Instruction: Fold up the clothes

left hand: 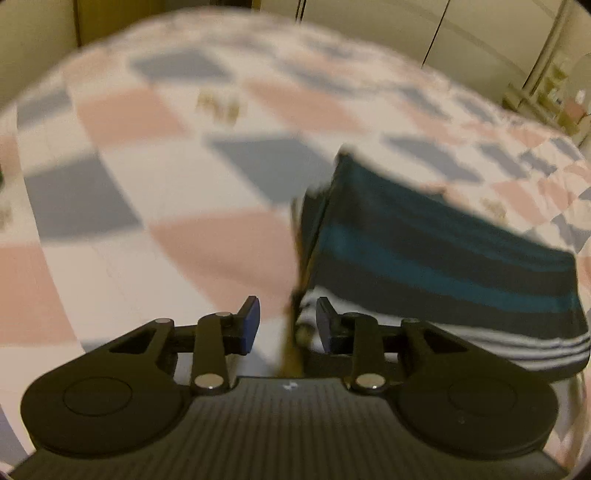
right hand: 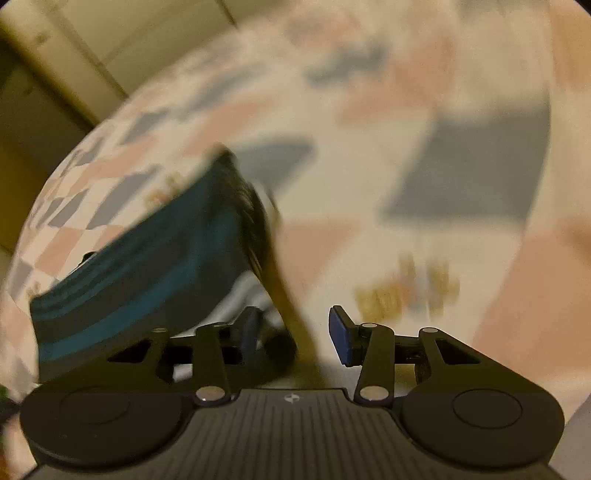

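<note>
A folded dark garment [left hand: 424,251] with teal and white stripes lies on the bed, to the right in the left wrist view. In the right wrist view the same garment [right hand: 147,266] is on the left. My left gripper [left hand: 288,325] hangs over its near left corner. The jaws stand apart, and a blurred brownish edge of cloth runs up through the gap without either pad pressing on it. My right gripper [right hand: 295,334] is at the opposite near corner. It is also open, with the cloth's edge passing between its blue pads [right hand: 340,336]. Both views are motion-blurred.
The garment rests on a bedspread [left hand: 147,184] checked in pink, grey and white, which fills most of both views [right hand: 443,147]. Pale wardrobe doors [left hand: 369,26] stand behind the bed. A small shelf [left hand: 554,96] with items sits at the far right.
</note>
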Demonstrator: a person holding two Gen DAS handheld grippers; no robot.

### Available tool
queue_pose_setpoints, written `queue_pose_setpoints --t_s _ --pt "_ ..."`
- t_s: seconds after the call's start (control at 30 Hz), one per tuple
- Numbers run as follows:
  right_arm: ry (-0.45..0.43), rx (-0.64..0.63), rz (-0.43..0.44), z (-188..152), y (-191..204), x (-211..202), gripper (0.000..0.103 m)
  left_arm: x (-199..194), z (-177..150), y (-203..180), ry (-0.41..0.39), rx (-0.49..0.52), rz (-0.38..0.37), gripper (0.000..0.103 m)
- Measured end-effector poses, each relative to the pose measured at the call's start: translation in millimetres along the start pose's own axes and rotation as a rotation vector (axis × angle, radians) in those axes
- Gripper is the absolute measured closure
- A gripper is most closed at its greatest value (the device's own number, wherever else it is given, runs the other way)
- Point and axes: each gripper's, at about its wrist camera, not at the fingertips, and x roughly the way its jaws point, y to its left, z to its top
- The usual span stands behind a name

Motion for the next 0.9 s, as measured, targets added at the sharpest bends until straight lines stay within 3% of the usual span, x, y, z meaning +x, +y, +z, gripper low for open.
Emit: queue_pose_setpoints --t_s 0.1,0.2,0.27,0.3,0.37,0.43,0.53,0.57,0.63,0.7,0.9 --pt "-0.126 -0.092 -0.026 0 29 -8 0.061 -4 0 -20 -0.051 0.04 -0.008 0.075" --pt "-0.054 -0.09 0.095 -2 36 12 0.066 17 -5 -37 0.002 0.106 -0.055 0.068" --pt "0.009 -0.105 0.063 -6 35 29 0.071 40 -10 -39 0.075 0.143 -0.012 0.072" --pt "0.015 -0.09 0.037 -6 29 32 0.08 39 -8 -36 0.071 0.118 -0.008 0.081" --pt "0.014 -0.051 0.015 -4 20 32 0.084 37 -3 -29 0.063 0.066 0.0 0.082" --pt "-0.036 -0.063 0.047 0 24 14 0.075 26 0 -28 0.041 0.049 0.011 0.071" --pt "-0.023 -0.049 0.082 -2 25 4 0.06 16 -2 -36 0.102 0.032 0.015 0.068" --pt "-0.018 -0.043 0.093 -2 26 1 0.06 17 -5 -38 0.14 0.027 0.024 0.067" --pt "0.114 -0.008 0.043 -10 22 23 0.061 24 -17 -48 0.236 0.066 0.1 0.066" --pt "0.117 0.017 0.032 -14 21 23 0.06 17 -22 -58 0.263 0.091 0.141 0.066" --pt "0.023 0.023 0.15 -16 36 -33 0.054 -41 -24 -85 0.24 0.029 0.104 0.058"
